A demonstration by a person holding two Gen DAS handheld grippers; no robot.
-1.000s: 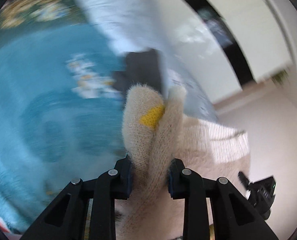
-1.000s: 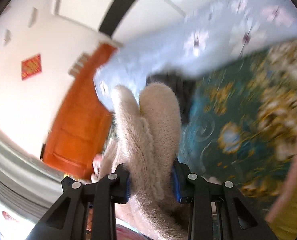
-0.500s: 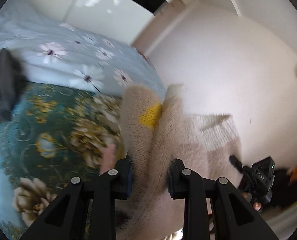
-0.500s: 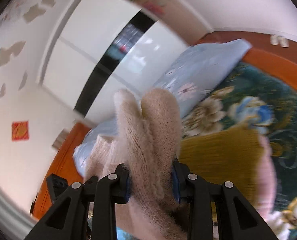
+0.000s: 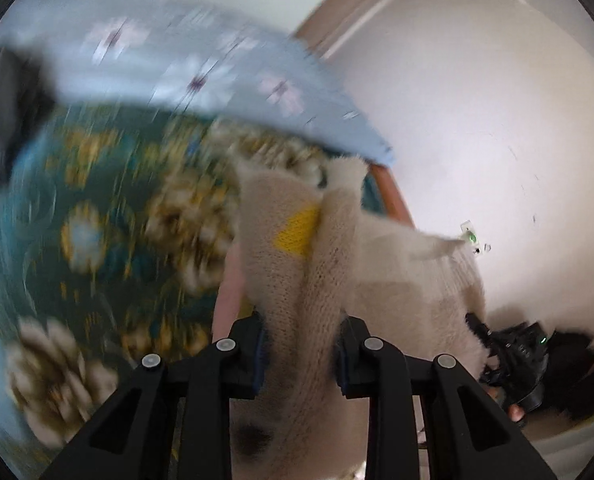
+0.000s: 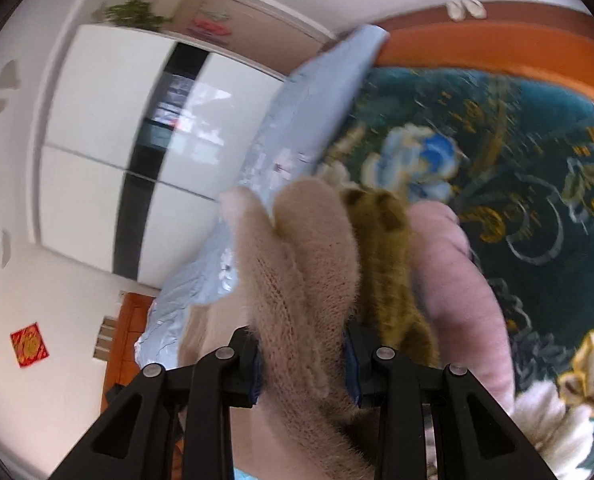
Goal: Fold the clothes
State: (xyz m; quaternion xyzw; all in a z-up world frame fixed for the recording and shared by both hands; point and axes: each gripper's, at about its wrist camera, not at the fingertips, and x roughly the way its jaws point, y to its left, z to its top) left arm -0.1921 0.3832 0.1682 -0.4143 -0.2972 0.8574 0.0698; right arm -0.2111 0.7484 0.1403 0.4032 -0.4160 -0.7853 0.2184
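Left grip: your left gripper (image 5: pixel 301 348) is pinching a bunched fold of the beige knit sweater (image 5: pixel 297 280), both pads pressed into the wool.
Right grip: your right gripper (image 6: pixel 303 354) is clamped the same way on another bunch of that sweater (image 6: pixel 297 264), the jaws closed tight on thick fabric.
Where the sweater is: it hangs in the air between your two tools, lifted off the teal floral bedspread (image 6: pixel 517 128); nothing shows it touching the bed.
Key relation: the sweater's long edge appears to run from one gripper to the other, and the other gripper (image 5: pixel 513 360) shows low to the right in the left view. The bedspread lies ahead of and beyond both tools, so laying the garment down means carrying it forward onto that surface. Neither hand looks clearly nearer.
Material: fuzzy, loosely knitted, soft and thick, with a small yellow patch (image 5: pixel 297 232) near the left pinch. It will likely sag and stretch between the grips.
Nearby cloth: an olive-brown furry garment (image 6: pixel 385 256) and a pink one (image 6: pixel 457 280) lie just beside the right grip.
Background: a pale blue flowered quilt (image 5: pixel 201 76) sits at the far edge of the bed.
Image limits: the left view is motion-blurred.
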